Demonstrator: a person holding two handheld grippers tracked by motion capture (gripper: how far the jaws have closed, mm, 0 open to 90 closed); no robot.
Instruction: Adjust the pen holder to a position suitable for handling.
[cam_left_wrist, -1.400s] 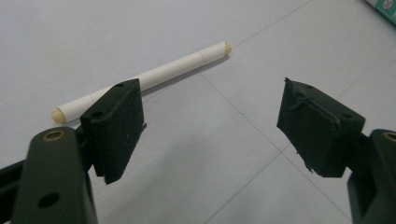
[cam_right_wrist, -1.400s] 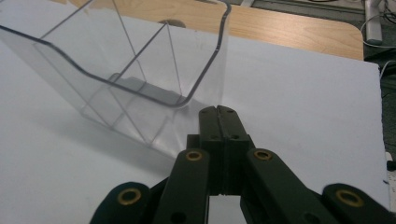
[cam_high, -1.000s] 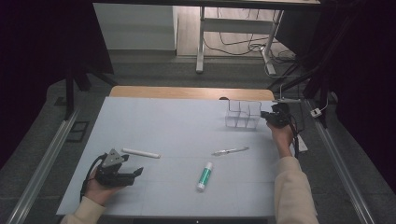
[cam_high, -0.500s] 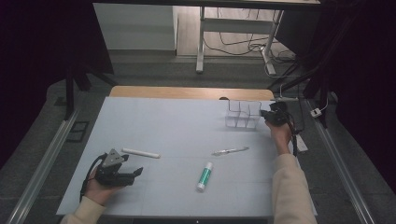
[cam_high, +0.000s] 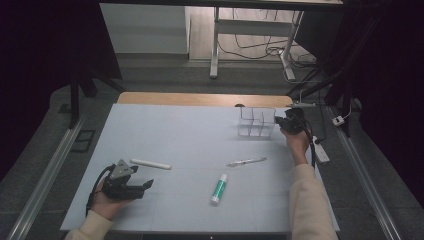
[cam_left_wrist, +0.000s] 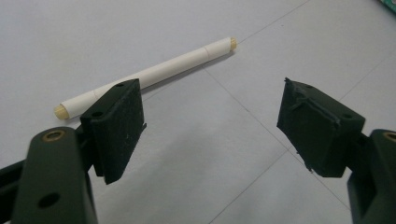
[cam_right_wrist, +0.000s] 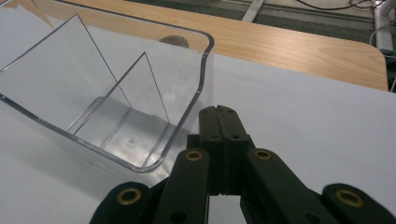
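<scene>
My left gripper (cam_high: 146, 184) rests low at the table's near left, held in a hand. In the left gripper view it (cam_left_wrist: 212, 119) is open, with bare table between its pads. A white stick (cam_left_wrist: 149, 74) lies just beyond them, also seen as the white stick (cam_high: 151, 163) on the table. My right gripper (cam_high: 281, 121) is at the far right, against the right end of a clear divided organiser (cam_high: 256, 122). Seen in its own view, the right gripper (cam_right_wrist: 218, 112) is shut with nothing between the jaws. It sits just outside the organiser's (cam_right_wrist: 107, 93) curved corner wall.
A slim silver pen (cam_high: 246, 161) lies mid-right on the pale blue table (cam_high: 190, 135). A green and white tube (cam_high: 219, 189) lies nearer the front. A wooden strip (cam_high: 200, 98) runs along the far edge. A cable and power strip (cam_high: 320, 150) lie off the right side.
My right gripper has crept slightly left, toward the organiser's end. The left gripper and the loose objects have stayed put.
</scene>
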